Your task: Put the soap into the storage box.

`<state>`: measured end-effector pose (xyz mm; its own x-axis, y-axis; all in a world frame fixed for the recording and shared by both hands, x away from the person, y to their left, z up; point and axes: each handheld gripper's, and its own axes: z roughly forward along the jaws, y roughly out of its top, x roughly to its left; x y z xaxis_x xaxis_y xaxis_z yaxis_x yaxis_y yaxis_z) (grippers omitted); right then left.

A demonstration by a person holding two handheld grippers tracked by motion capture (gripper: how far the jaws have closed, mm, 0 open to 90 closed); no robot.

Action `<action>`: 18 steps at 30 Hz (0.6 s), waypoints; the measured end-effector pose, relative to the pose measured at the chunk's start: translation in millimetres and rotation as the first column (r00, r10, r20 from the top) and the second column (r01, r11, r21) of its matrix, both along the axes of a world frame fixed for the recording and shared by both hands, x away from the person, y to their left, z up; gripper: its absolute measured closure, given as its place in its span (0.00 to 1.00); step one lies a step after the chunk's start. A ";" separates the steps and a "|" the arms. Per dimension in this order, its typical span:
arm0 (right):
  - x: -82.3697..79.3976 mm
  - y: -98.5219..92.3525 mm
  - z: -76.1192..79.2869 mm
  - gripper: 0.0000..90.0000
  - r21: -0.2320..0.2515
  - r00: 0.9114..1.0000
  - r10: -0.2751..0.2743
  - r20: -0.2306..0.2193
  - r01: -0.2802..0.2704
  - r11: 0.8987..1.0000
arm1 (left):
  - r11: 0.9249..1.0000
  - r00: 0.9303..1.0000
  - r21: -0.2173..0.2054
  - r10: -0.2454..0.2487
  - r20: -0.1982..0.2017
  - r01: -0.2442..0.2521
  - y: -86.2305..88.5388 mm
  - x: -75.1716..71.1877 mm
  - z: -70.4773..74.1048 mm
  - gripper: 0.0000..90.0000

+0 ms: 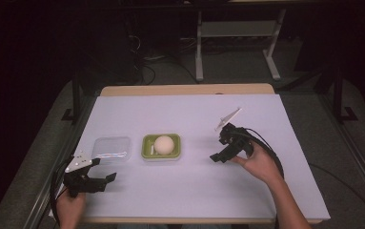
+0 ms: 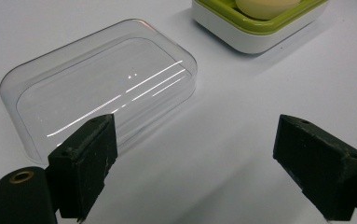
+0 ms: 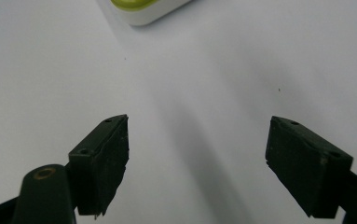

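A green and white soap dish with a round cream soap in it sits mid-table. A clear plastic lid lies flat just left of it. My left gripper hovers near the front left edge, open and empty, below the lid. In the left gripper view the lid lies ahead of the left jaw and the dish is at the top right. My right gripper is open and empty, right of the dish; its view catches the dish corner.
A white sheet covers the wooden table. Black cables trail from both grippers. Metal frame legs and a dark floor lie beyond the far edge.
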<state>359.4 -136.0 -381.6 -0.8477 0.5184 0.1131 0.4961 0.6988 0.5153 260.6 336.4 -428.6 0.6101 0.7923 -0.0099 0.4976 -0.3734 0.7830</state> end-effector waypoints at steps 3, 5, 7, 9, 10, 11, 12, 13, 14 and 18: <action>-3.7 -6.8 -4.5 0.23 -0.002 1.000 -0.011 -0.001 0.011 1.000 | 1.000 1.000 -0.006 -0.001 0.006 0.001 -1.0 0.5 -0.2 0.14; -6.7 -10.9 -6.3 0.23 0.009 1.000 -0.021 -0.008 0.022 1.000 | 1.000 1.000 -0.004 0.000 0.002 0.000 -1.6 0.7 -0.6 0.14; -11.7 -16.4 -10.1 0.23 0.013 1.000 -0.031 -0.006 0.031 0.999 | 1.000 1.000 -0.005 -0.003 0.003 0.003 -1.7 0.7 -1.1 0.14; -13.1 -18.2 -11.1 0.23 0.009 0.999 -0.032 -0.004 0.032 0.999 | 1.000 1.000 -0.005 -0.003 0.004 0.003 -1.6 0.6 -1.2 0.14; -14.9 -19.9 -12.1 0.23 0.014 0.999 -0.034 -0.001 0.034 0.999 | 1.000 1.000 -0.006 -0.003 0.003 0.003 -1.7 0.7 -1.3 0.14; -16.4 -21.5 -12.7 0.23 0.018 0.999 -0.037 -0.004 0.037 0.999 | 1.000 1.000 0.004 -0.007 0.003 0.007 -1.2 0.8 -0.8 0.14; -17.6 -23.3 -13.8 0.23 0.018 0.999 -0.037 0.000 0.037 0.999 | 1.000 1.000 0.004 -0.007 0.003 0.007 -1.5 0.8 -0.8 0.14; -19.3 -24.9 -14.7 0.23 0.019 0.999 -0.041 -0.001 0.041 0.999 | 1.000 1.000 0.012 -0.015 0.004 0.015 -1.3 1.0 -0.6 0.14; -20.9 -26.6 -15.8 0.23 0.023 0.999 -0.042 -0.003 0.042 0.999 | 1.000 1.000 0.015 -0.015 0.003 0.015 -1.5 0.9 -0.6 0.14; -28.4 -33.7 -21.0 0.23 0.029 0.999 -0.053 -0.008 0.053 0.998 | 1.000 1.000 0.014 -0.016 0.002 0.016 -2.7 1.1 -0.8 0.14</action>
<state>331.0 -169.7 -402.6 -0.8183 0.5588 0.1347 0.5356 0.6561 0.5316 261.7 333.7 -429.4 0.6225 0.7826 0.0024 0.4900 -0.3922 0.7785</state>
